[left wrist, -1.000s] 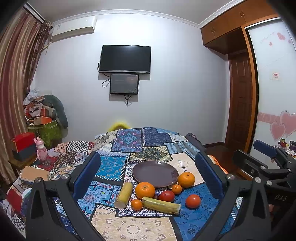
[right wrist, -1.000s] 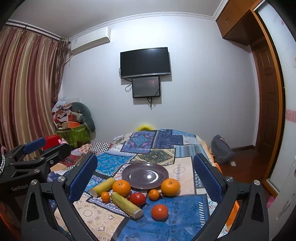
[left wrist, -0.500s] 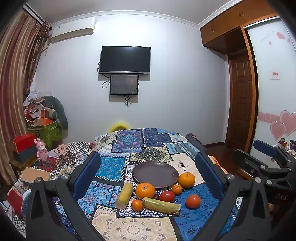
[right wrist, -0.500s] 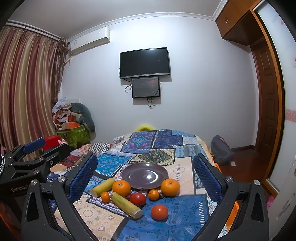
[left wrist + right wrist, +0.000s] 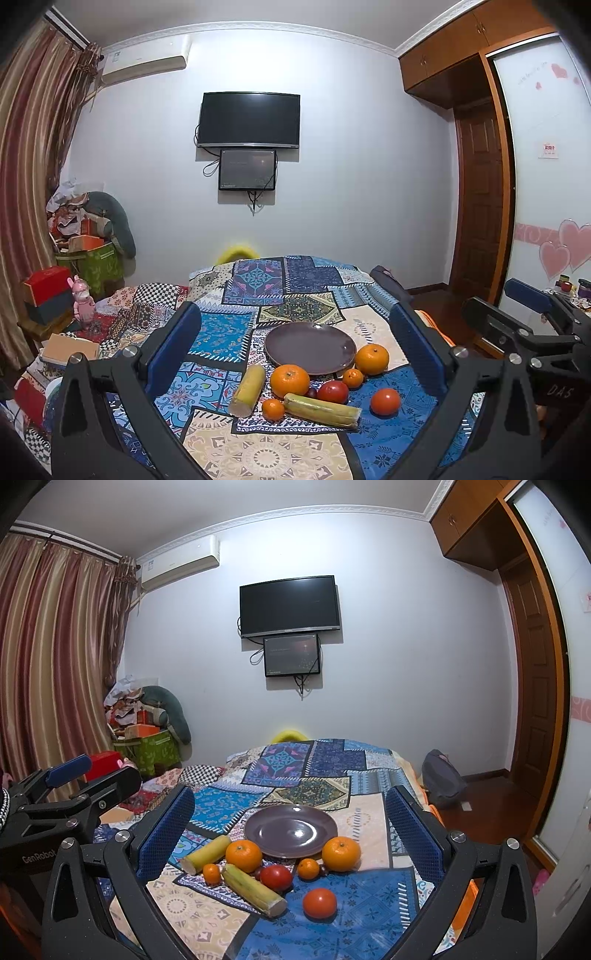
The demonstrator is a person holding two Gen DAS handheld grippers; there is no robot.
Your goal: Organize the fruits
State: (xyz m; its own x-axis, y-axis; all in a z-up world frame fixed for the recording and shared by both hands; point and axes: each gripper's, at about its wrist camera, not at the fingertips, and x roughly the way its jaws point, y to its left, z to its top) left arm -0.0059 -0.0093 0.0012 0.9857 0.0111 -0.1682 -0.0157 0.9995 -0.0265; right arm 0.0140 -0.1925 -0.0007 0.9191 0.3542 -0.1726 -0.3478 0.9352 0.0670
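We count one empty purple plate on the patchwork cloth, and just in front of it two large oranges, two small ones, two tomatoes and two yellow-green stalk pieces. Our left gripper and right gripper hover above, jaws spread wide, holding nothing.

Small dark fruit: largely hidden between the big orange and the red tomato; its kind cannot be told
Yellow rounded object: blurred; cut off by the far edge of the patchwork cloth
Wall notice: print too small to be read
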